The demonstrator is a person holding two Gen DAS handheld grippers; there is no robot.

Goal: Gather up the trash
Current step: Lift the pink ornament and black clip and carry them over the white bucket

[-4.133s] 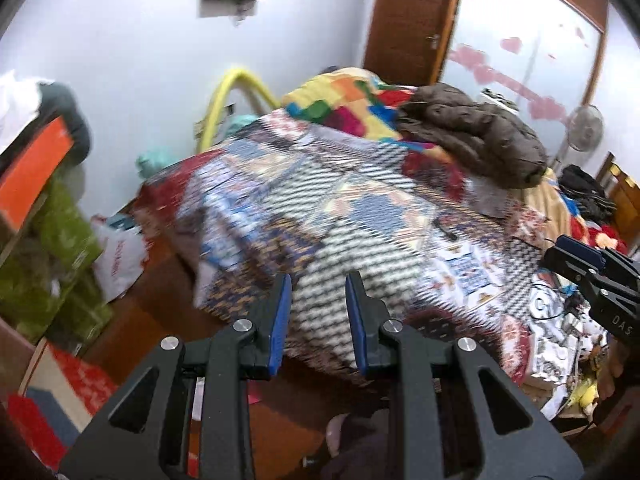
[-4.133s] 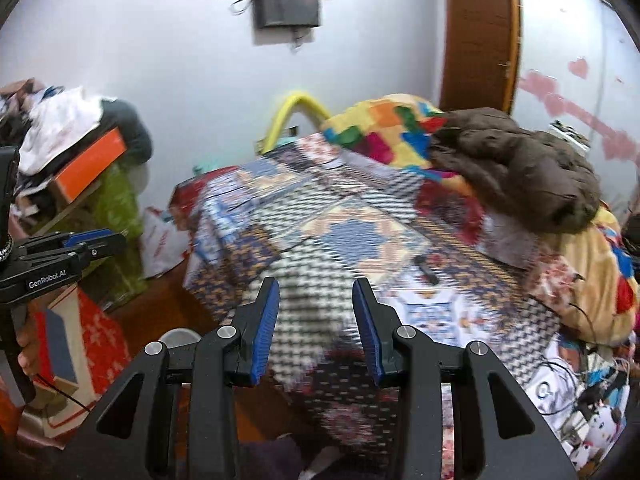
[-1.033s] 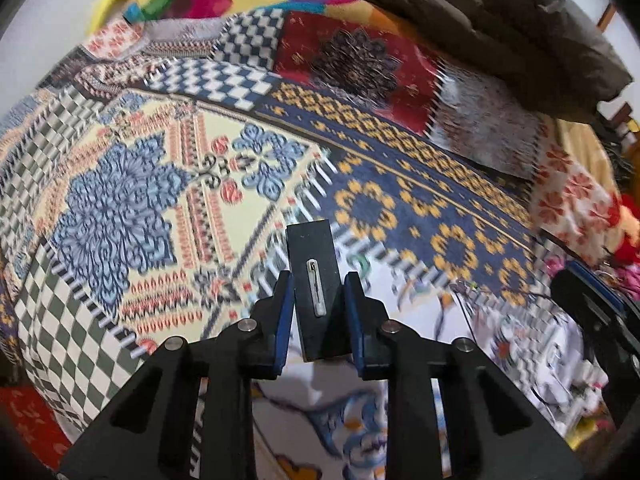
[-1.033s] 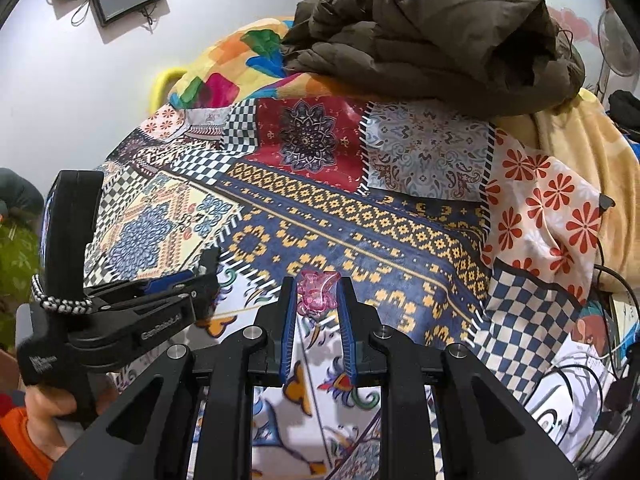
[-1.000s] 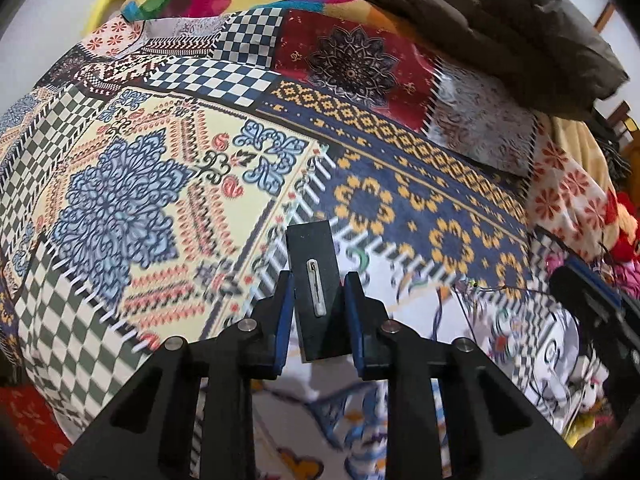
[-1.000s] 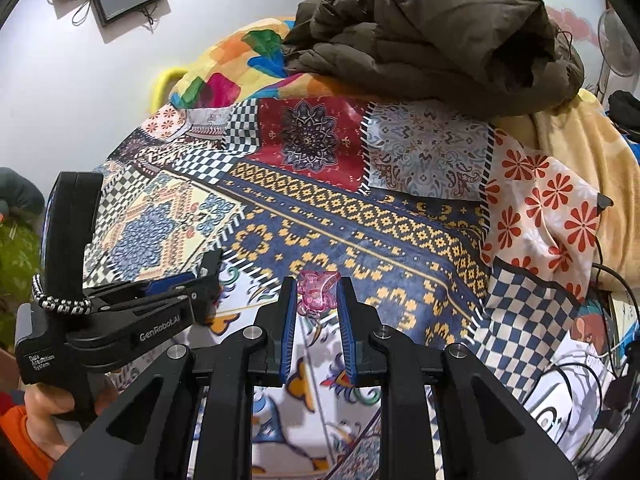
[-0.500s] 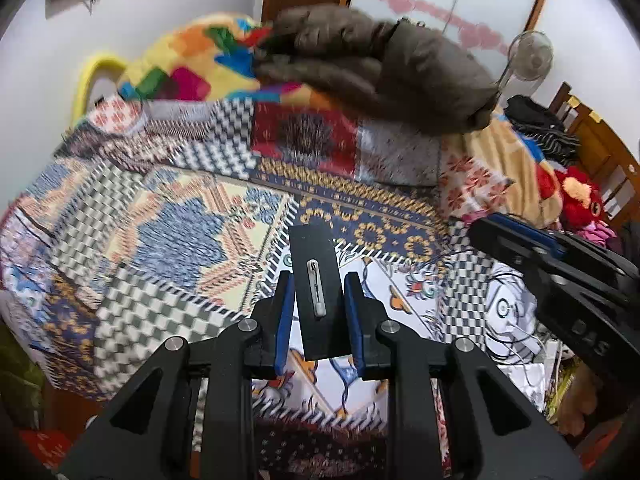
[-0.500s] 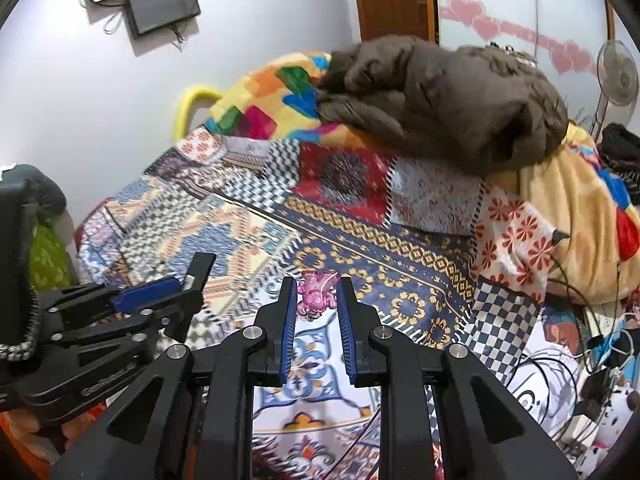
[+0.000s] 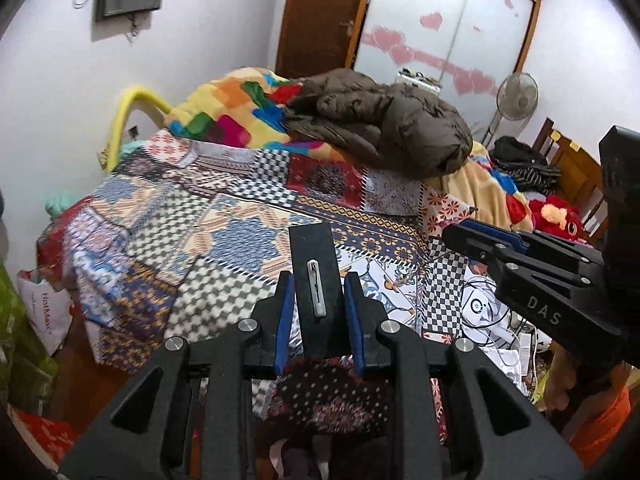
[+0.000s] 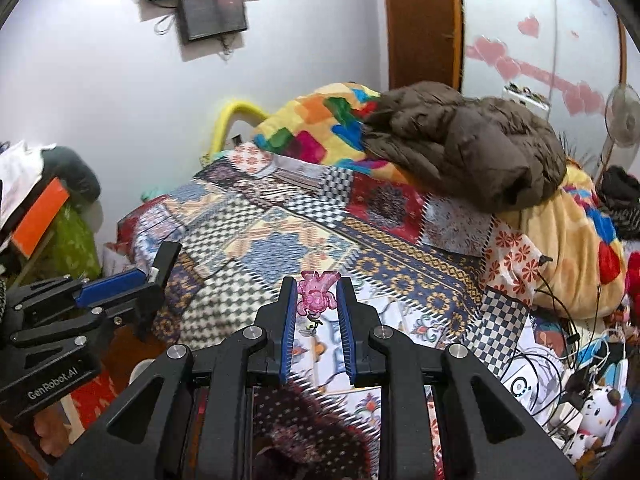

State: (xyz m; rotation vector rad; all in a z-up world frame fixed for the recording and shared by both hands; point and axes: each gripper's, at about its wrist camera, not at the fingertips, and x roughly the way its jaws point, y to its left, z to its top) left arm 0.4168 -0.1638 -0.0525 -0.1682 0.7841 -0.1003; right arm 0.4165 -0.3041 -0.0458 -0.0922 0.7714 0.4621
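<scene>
Left gripper (image 9: 316, 302): jaws clamped on a black card (image 9: 314, 276), above the bed (image 9: 224, 216).
Right gripper (image 10: 317, 304): jaws clamped on a pink toy (image 10: 316, 294).
Bed: brown jacket (image 10: 460, 144) near the far end.

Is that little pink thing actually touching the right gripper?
Touching. In the right wrist view, the pink trinket sits squeezed between both blue pads of the right gripper, lifted clear of the bed.

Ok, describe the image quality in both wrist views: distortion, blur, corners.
Left wrist view: fisheye bends the door; corners vignette black; the black card in the left gripper is sharp. Right wrist view: same curvature and dark corners; the pink trinket is crisp, the bedspread slightly soft.
</scene>
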